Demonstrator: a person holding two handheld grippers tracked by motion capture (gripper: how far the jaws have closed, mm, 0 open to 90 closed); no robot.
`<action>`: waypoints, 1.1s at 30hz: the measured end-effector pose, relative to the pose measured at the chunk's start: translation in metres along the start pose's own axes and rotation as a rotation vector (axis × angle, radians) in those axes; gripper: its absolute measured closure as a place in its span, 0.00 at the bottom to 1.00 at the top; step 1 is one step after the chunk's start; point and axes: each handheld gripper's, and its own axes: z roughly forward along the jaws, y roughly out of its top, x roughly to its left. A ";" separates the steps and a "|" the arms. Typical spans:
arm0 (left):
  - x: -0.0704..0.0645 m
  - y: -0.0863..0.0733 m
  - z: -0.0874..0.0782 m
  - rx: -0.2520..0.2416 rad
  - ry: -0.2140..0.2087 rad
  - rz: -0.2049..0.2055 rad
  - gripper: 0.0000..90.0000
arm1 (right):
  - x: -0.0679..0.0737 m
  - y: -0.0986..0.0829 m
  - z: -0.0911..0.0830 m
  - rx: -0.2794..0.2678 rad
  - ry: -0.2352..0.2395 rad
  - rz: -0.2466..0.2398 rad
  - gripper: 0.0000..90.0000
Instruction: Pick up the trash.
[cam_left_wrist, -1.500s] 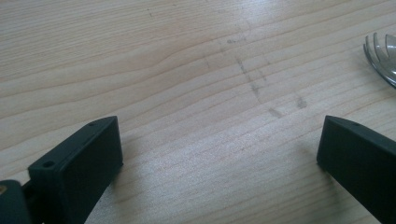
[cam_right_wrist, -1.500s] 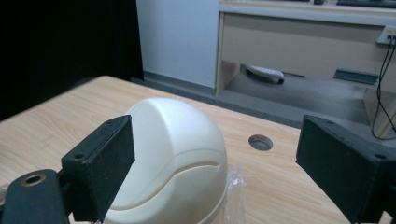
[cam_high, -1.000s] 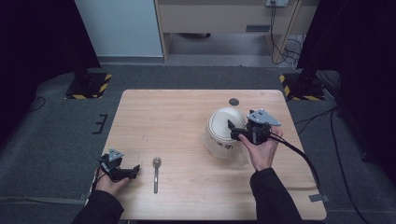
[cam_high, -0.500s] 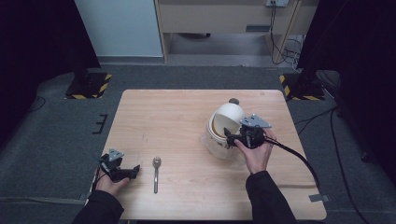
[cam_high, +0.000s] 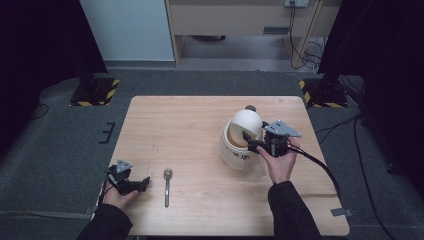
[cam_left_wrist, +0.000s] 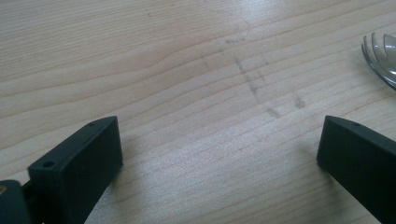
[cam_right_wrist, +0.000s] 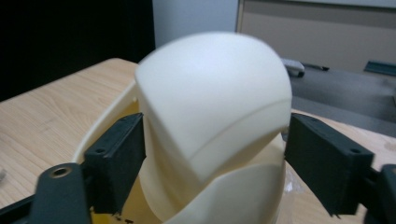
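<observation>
The wooden bench (cam_high: 200, 150) stands on grey carpet, with a pale cabinet and dark curtains on the far side. On its right half sits a cream-white pot (cam_high: 237, 152) with dark writing on its near side. Its domed lid (cam_high: 245, 125) is tipped up on edge over the opening, leaning toward the far right, so the yellowish inside of the pot shows at the left. A small dark round object (cam_high: 250, 108) lies on the bench just beyond the pot.

The right tongs (cam_high: 250, 141) are at the pot's right rim, held by a hand in a dark sleeve; in the right gripper view the lid (cam_right_wrist: 212, 107) sits between the two black jaws, the left jaw against it, the right one close, though I cannot tell for certain that they grip it.

At the near left corner the left tongs (cam_high: 142, 184) rest low on the bench, jaws wide apart over bare wood. Just right of them lies a metal spoon (cam_high: 167, 184), bowl toward the far side.
</observation>
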 end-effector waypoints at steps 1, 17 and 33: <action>0.000 0.000 0.000 0.000 0.000 0.000 0.00 | 0.000 0.001 -0.002 -0.008 0.016 0.003 0.29; 0.000 0.000 0.000 0.000 -0.002 0.000 0.00 | 0.001 0.024 -0.030 -0.077 0.085 -0.019 0.35; 0.006 -0.001 -0.003 -0.006 -0.025 0.001 0.03 | -0.045 -0.020 -0.084 0.094 -0.017 0.046 0.19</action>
